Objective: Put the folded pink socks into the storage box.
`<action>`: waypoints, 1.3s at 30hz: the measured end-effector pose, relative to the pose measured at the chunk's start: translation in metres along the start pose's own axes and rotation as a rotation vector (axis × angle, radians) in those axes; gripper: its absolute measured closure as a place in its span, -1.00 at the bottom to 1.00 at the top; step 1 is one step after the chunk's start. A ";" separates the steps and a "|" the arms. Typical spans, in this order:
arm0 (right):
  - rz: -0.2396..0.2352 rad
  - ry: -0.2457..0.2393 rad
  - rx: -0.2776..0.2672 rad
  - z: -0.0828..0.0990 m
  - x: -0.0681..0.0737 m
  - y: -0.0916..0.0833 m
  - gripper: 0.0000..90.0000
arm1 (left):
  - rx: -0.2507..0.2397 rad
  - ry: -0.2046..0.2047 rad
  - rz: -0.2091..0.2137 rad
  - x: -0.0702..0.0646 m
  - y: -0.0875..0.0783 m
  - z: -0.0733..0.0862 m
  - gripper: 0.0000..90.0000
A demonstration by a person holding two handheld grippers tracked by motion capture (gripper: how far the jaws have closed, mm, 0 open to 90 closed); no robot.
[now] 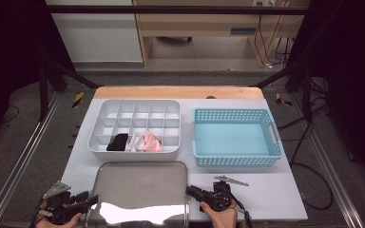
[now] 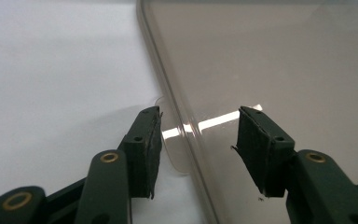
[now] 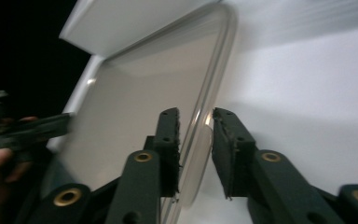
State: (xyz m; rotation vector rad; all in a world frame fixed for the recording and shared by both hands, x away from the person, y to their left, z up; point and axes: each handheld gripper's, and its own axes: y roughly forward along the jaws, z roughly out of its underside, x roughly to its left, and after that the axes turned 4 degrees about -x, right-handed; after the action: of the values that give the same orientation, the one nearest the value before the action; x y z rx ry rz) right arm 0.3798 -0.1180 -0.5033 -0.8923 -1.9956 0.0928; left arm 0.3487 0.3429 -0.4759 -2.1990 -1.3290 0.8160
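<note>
A clear, grey-tinted lid (image 1: 140, 185) lies flat on the white tabletop (image 1: 271, 197) at the near edge. My left gripper (image 1: 94, 199) is at its left rim and my right gripper (image 1: 188, 191) at its right rim, both pointing inward. In the left gripper view the left gripper (image 2: 199, 112) stands wide open across the lid's rim (image 2: 177, 116) and a small clear tab. In the right gripper view the right gripper (image 3: 195, 114) has its jaws narrower, either side of the lid's rim (image 3: 207, 112) and tab, with small gaps still showing.
Behind the lid stands a white divided organizer box (image 1: 95, 148) with rolled black (image 1: 118, 141), white (image 1: 134, 141) and pink (image 1: 151, 141) cloth items in its front row. A light blue perforated basket (image 1: 237, 160) sits to its right. Dark floor and cables surround the table.
</note>
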 end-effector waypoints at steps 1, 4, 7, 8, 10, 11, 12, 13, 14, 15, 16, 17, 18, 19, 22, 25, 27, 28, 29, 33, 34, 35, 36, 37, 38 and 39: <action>-0.011 0.007 -0.001 0.000 0.001 0.001 0.59 | -0.001 0.000 0.002 0.000 0.000 0.000 0.08; 0.028 -0.057 0.021 0.001 0.003 0.004 0.59 | -0.001 0.000 0.001 0.000 0.000 0.000 0.08; 0.020 -0.054 0.021 0.003 0.002 0.004 0.52 | -0.001 -0.002 0.001 0.000 0.000 0.000 0.09; 0.012 -0.053 0.021 0.003 0.002 0.004 0.48 | -0.002 -0.001 0.001 0.000 0.000 0.000 0.09; 0.015 -0.080 0.026 0.003 0.002 0.004 0.47 | -0.002 0.000 0.000 0.000 0.000 0.000 0.09; 0.014 -0.093 0.026 0.003 0.002 0.003 0.46 | -0.003 0.000 0.001 0.000 0.000 0.000 0.09; 0.015 -0.108 0.027 0.003 0.002 0.003 0.44 | -0.003 -0.001 0.002 0.000 0.000 0.000 0.09; 0.018 -0.116 0.027 0.003 0.003 0.002 0.42 | -0.003 -0.001 0.002 0.000 0.000 0.000 0.09; 0.025 -0.131 0.027 0.004 0.004 0.001 0.38 | -0.003 -0.001 0.003 0.000 0.000 0.000 0.09; 0.031 -0.142 0.021 0.005 0.005 0.000 0.36 | -0.003 -0.001 0.004 0.000 0.000 0.000 0.09; 0.035 -0.156 0.021 0.006 0.005 -0.002 0.37 | -0.004 -0.001 0.004 0.000 0.000 0.000 0.09; 0.034 -0.155 0.024 0.006 0.006 -0.004 0.36 | -0.004 -0.001 0.003 0.000 0.000 0.000 0.09; 0.034 -0.146 0.029 0.008 0.006 -0.006 0.36 | -0.004 0.000 0.003 0.000 0.000 0.000 0.09; 0.035 -0.143 0.035 0.009 0.007 -0.007 0.36 | -0.004 0.000 0.002 0.000 0.000 0.000 0.09; 0.039 -0.125 0.040 0.015 0.010 -0.011 0.35 | -0.004 0.000 0.002 0.000 0.000 0.000 0.09; 0.034 -0.108 0.035 0.022 0.011 -0.015 0.36 | -0.003 0.000 0.003 0.000 0.000 0.000 0.09; 0.041 -0.094 0.022 0.024 0.012 -0.016 0.37 | -0.003 0.001 0.001 0.000 0.000 0.000 0.08; 0.051 -0.083 0.027 0.022 0.012 -0.015 0.38 | -0.003 0.001 0.000 0.000 0.000 0.000 0.08; 0.055 -0.067 0.033 0.021 0.013 -0.015 0.39 | -0.002 0.001 -0.001 0.000 0.000 0.000 0.08; 0.050 -0.033 0.013 0.019 0.011 -0.014 0.46 | -0.003 -0.003 0.004 0.000 0.000 0.000 0.07; 0.043 -0.029 0.004 0.017 0.010 -0.014 0.48 | 0.000 -0.006 0.003 0.000 -0.001 0.000 0.07; 0.037 -0.023 -0.005 0.016 0.011 -0.015 0.51 | -0.001 -0.007 0.003 0.001 -0.001 0.000 0.07; 0.031 -0.016 -0.015 0.014 0.012 -0.016 0.51 | -0.002 -0.009 0.004 0.001 -0.001 0.000 0.07; 0.022 -0.017 -0.027 0.013 0.013 -0.017 0.51 | -0.001 -0.009 0.003 0.001 -0.001 0.000 0.07; 0.013 -0.019 -0.043 0.012 0.014 -0.018 0.51 | -0.002 -0.009 0.003 0.001 -0.001 0.000 0.07; 0.013 -0.018 -0.045 0.011 0.015 -0.019 0.51 | -0.002 -0.011 0.003 0.001 -0.001 0.000 0.07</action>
State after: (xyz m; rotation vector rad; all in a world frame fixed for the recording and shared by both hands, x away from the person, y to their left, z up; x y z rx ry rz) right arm 0.3560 -0.1190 -0.4914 -0.9360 -2.0161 0.0637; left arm 0.3482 0.3440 -0.4758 -2.2015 -1.3328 0.8299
